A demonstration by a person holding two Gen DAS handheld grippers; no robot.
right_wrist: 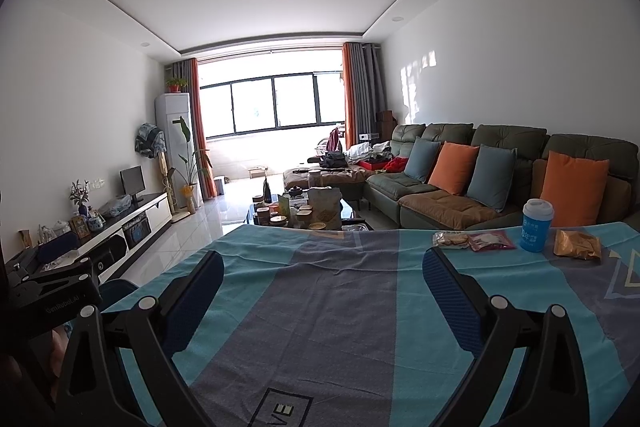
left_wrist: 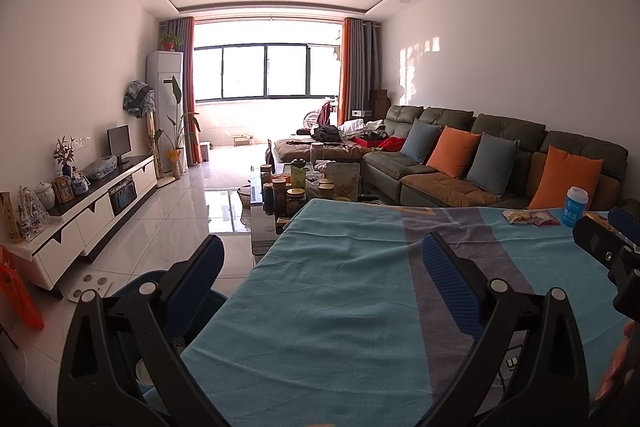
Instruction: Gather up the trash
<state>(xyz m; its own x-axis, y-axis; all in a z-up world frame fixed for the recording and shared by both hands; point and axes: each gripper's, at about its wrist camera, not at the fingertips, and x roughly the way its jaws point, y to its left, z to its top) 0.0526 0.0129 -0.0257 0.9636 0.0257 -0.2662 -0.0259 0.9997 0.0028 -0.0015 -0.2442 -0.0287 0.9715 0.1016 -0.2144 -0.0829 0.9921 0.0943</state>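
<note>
Hovering wide, empty: left gripper (left_wrist: 320,251), right gripper (right_wrist: 320,267); wrappers (right_wrist: 472,241) look light, crinkly, so pinch an edge.

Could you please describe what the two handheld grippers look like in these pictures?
Both match: the left gripper and right gripper have black plastic frames with triangular cut-outs, silver pivot bolts, and flat fingers faced with ribbed blue pads. The left gripper's body shows white "GenRobot.AI" lettering in the right wrist view.
</note>
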